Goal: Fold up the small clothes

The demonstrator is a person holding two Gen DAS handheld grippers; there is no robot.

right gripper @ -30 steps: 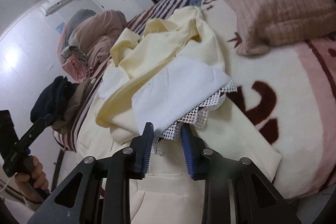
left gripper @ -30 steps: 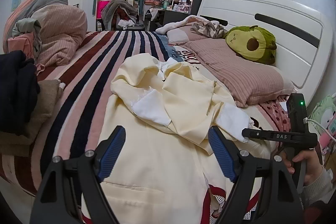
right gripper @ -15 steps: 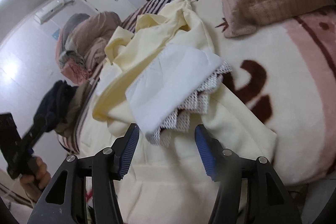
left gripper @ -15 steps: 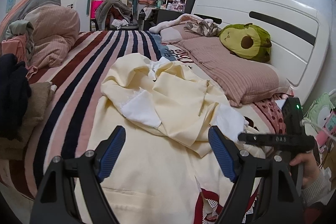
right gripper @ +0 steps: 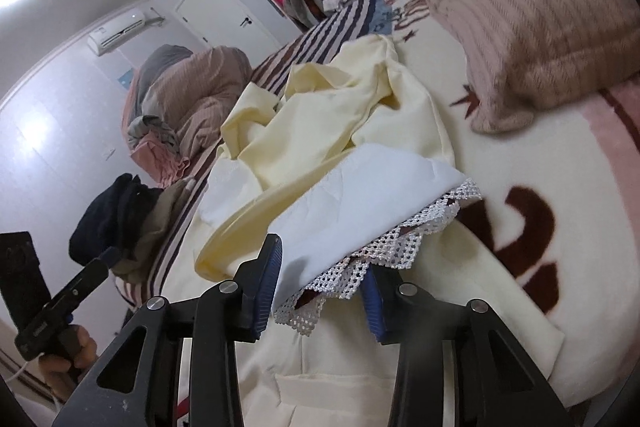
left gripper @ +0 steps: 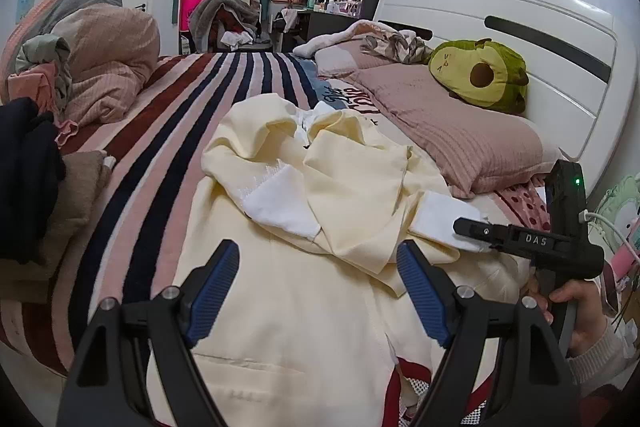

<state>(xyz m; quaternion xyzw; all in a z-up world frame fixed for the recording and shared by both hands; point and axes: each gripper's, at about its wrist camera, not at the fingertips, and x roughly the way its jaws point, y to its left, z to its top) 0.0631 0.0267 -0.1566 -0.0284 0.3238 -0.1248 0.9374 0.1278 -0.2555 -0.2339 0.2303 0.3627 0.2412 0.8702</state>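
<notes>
Pale yellow garment [left gripper: 352, 195] lies crumpled on the bed [left gripper: 168, 131], toward the headboard side, just beside the ribbed pink pillow [left gripper: 452, 131] and partly over the striped blanket [left gripper: 132, 163]. Its upper part is folded over the lower part, two white cuffs showing.

Left gripper [left gripper: 318, 291]: jaws spread wide, released, hovering above the garment's lower panel near the bed's near edge; nothing between the blue pads [left gripper: 212, 291].

Right gripper [right gripper: 322, 291]: jaws parted, not clenched. The white cuff [right gripper: 360, 203] with its lace trim [right gripper: 384, 255] lies between the pads; whether either pad touches the cloth cannot be told.

Avocado plush [left gripper: 480, 75] rests on the pillow against the headboard [left gripper: 520, 23]. Dark clothes pile [left gripper: 28, 179] sits at the bed's left edge.
</notes>
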